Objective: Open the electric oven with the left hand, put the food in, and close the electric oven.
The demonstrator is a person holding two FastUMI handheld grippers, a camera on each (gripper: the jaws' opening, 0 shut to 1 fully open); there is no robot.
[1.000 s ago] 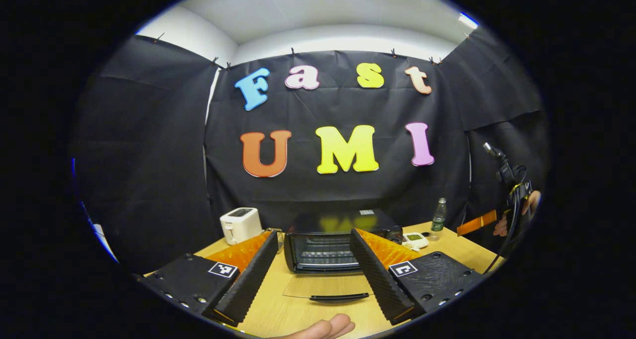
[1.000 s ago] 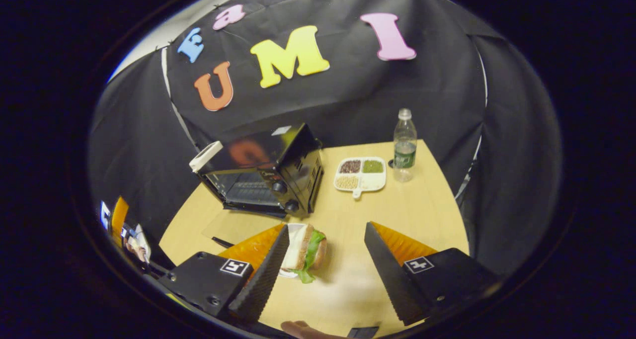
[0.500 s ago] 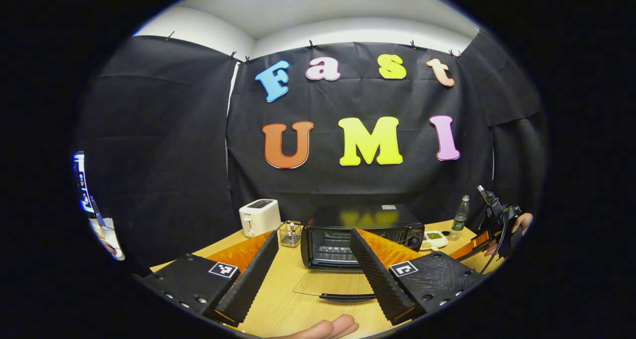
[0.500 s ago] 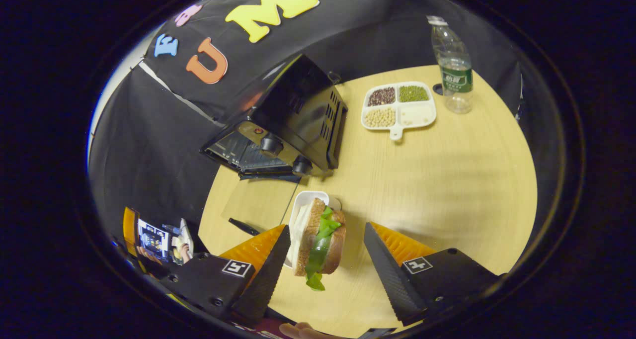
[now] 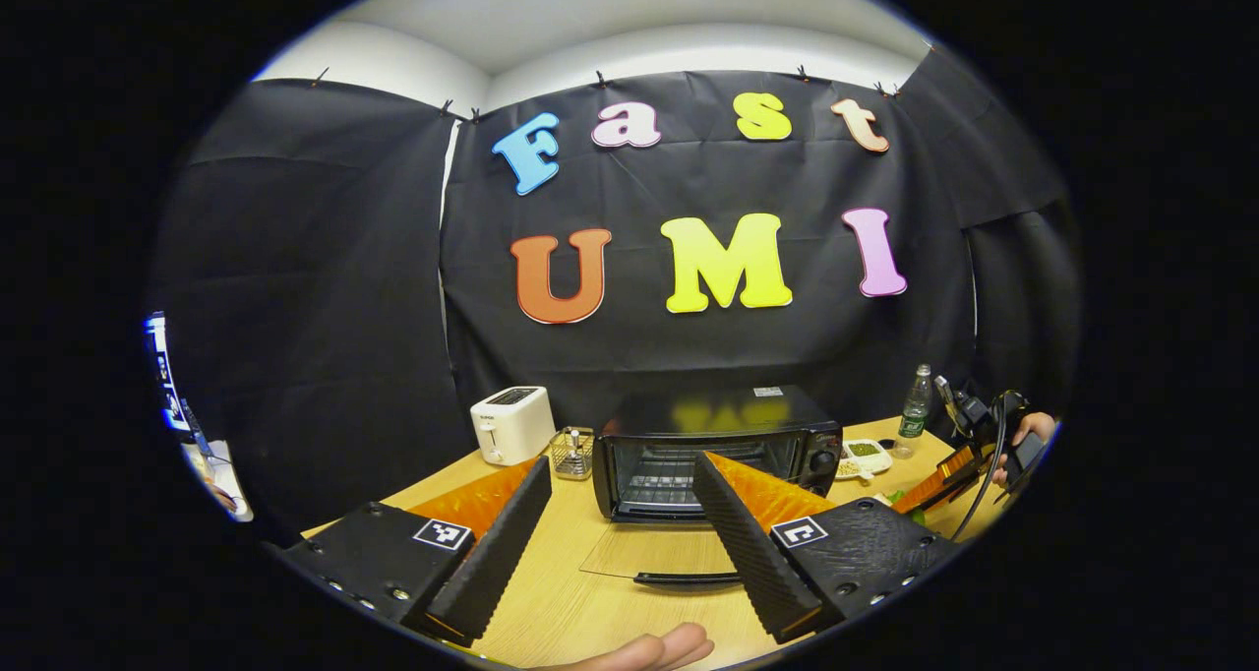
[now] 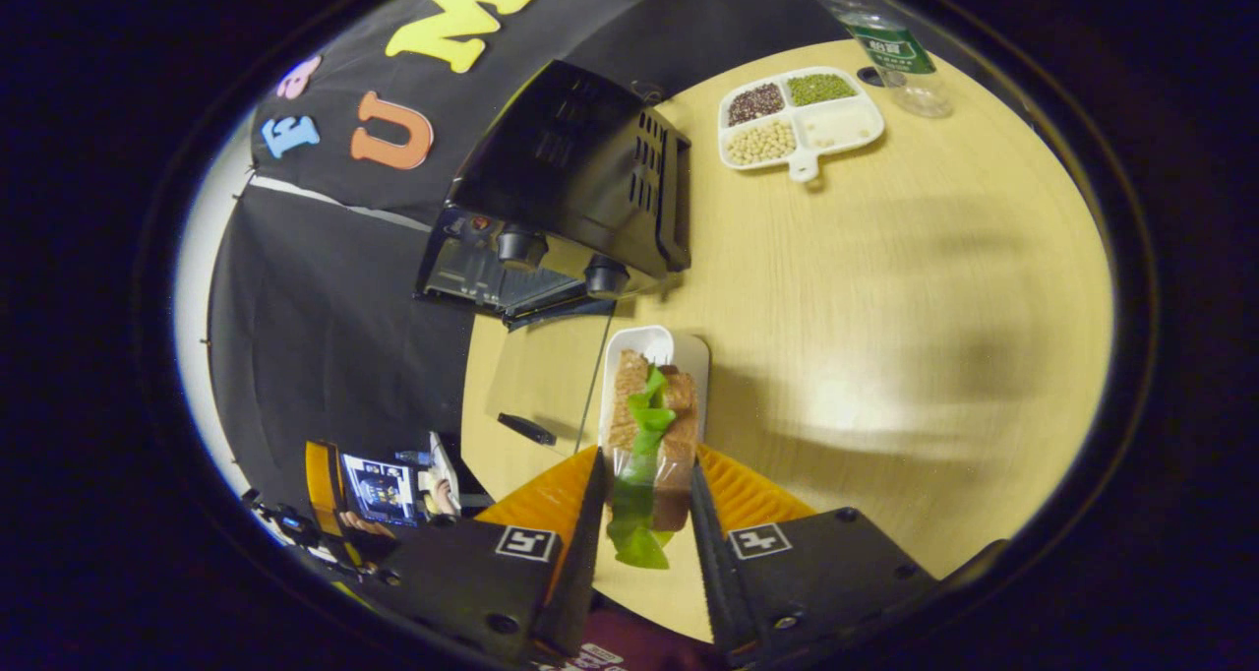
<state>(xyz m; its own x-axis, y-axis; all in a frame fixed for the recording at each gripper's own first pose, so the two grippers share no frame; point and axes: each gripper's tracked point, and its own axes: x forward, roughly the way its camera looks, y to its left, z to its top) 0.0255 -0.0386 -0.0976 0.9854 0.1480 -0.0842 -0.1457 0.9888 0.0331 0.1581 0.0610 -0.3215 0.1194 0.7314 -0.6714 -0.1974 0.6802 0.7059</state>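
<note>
The black electric oven (image 5: pixel 718 440) stands on the wooden table with its glass door (image 5: pixel 654 561) folded down flat, handle toward me. My left gripper (image 5: pixel 620 543) hovers open in front of the door, holding nothing. In the right gripper view the oven (image 6: pixel 570 174) sits at the upper left with its door (image 6: pixel 539 376) down. A sandwich (image 6: pixel 651 425) with green lettuce lies partly on a small white tray (image 6: pixel 652 344). My right gripper (image 6: pixel 644 518) is shut on the sandwich, one finger against each side. The right gripper (image 5: pixel 952 469) also shows at the far right of the left gripper view.
A white toaster (image 5: pixel 511 423) and a small wire basket (image 5: pixel 572 452) stand left of the oven. A divided white dish of beans (image 6: pixel 802 125) and a water bottle (image 6: pixel 885 46) sit to its right. A hand shows at the bottom edge (image 5: pixel 649 649).
My right gripper came down over the sandwich and its fingers closed from wide open onto the sandwich's sides. The left gripper stayed open and shifted only slightly.
</note>
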